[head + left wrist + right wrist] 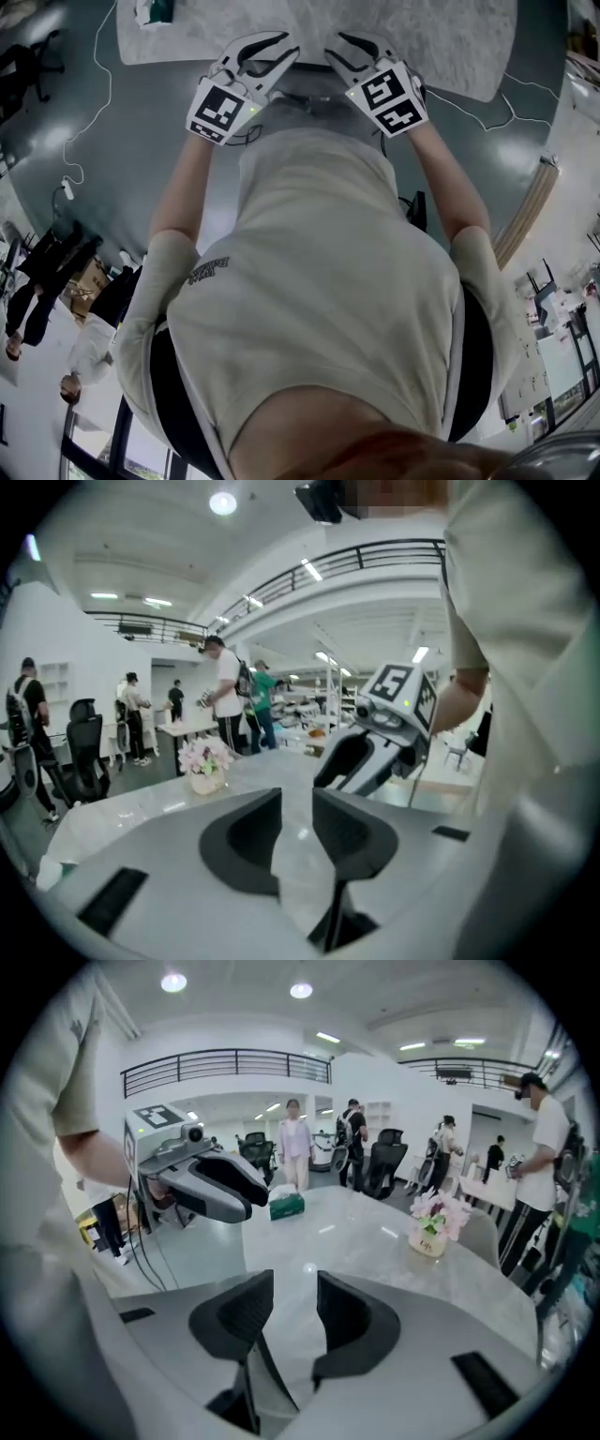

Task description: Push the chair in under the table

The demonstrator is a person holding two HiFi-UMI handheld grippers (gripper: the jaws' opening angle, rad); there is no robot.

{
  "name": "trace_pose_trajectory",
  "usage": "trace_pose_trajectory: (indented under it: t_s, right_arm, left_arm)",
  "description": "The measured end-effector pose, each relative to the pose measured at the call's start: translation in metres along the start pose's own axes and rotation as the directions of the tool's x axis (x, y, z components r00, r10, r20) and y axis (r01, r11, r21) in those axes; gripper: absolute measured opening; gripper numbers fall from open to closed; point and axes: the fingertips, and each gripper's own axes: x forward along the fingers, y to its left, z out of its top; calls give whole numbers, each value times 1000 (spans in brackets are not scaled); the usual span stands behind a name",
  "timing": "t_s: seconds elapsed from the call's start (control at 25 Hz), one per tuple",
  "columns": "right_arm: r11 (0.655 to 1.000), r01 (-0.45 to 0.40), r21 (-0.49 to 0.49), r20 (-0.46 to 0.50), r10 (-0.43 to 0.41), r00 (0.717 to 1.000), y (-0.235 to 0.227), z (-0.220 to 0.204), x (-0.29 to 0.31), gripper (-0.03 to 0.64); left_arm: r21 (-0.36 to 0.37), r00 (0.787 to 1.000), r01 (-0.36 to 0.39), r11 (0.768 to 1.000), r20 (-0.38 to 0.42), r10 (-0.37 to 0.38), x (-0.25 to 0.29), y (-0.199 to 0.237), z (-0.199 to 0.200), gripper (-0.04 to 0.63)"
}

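Note:
The white marble table [450,47] lies ahead of me, and my own torso fills most of the head view. Between my hands, just under the table's near edge, a dark grey strip [314,101] shows; it may be the chair's back, and the rest of the chair is hidden. My left gripper [267,52] is raised over the table edge with its jaws apart and nothing between them [297,832]. My right gripper [361,52] is level with it, jaws also apart and empty [295,1312]. Each gripper shows in the other's view: the right gripper [361,761] and the left gripper [211,1185].
A pot of pink flowers [431,1227] and a green tissue box [286,1206] stand on the table. A white cable [94,84] trails over the floor at left. Several people [37,281] stand nearby, with black office chairs [384,1162] and other desks beyond.

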Motion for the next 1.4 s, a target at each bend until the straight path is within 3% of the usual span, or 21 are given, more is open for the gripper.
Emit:
trace_pose_trajectory:
  t_s: [0.2,0.36,0.6,0.8,1.08,1.4]
  right_arm:
    - [989,108,104,209,-127,970,-18,73,-41,120]
    - [973,181,140,330,-218,918,-32,119,-78,97]
    - [950,257,177,431,-309,848,-33,167,-116,78]
    - [925,333,181,499,-378,779,-24,197,-145,60]
    - [908,372,192,558,-413,720,-7,219,-182,41]
    - [906,377,193,613,-411,674,2,243,-196,26]
  left_arm:
    - [-89,969,-126,988,204,142,-35,33,76,87]
    - [-78,941,-171,982,282,186,-54,44,118,75]
    - [-68,914,-179,981,357,192,-76,48,161,64]
    - [-17,884,-220,975,419,207,-102,48,187,52]
    - [-1,838,-264,964,495,230,-135,50,218,23]
    - [-28,833,-274,961,492,252,-145,58,225,12]
